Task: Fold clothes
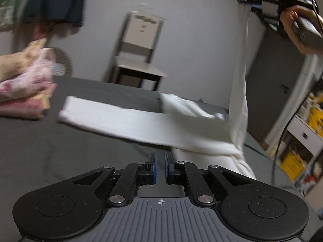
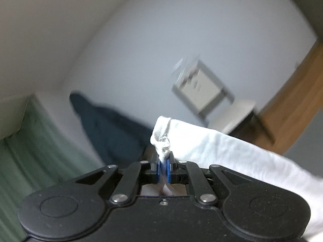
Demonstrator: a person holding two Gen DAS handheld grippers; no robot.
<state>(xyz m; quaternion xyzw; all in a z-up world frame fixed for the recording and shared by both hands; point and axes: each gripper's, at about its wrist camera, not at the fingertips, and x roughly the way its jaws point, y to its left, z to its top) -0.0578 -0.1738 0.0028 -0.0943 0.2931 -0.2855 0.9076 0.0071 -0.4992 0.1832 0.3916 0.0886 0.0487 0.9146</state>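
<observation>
A white garment lies partly flat across the dark grey surface. One end of it rises in a long strip to the upper right, where my right gripper, held in a hand, is shut on it high in the air. In the right wrist view the white garment bunches between the blue pads of my right gripper and drapes off to the right. My left gripper hovers low over the surface just in front of the garment, its jaws slightly apart with nothing between them.
A stack of folded pink and floral clothes sits at the left of the surface. A chair stands behind against the wall. Dark blue clothing hangs at the upper left. Shelves with yellow boxes are at the right.
</observation>
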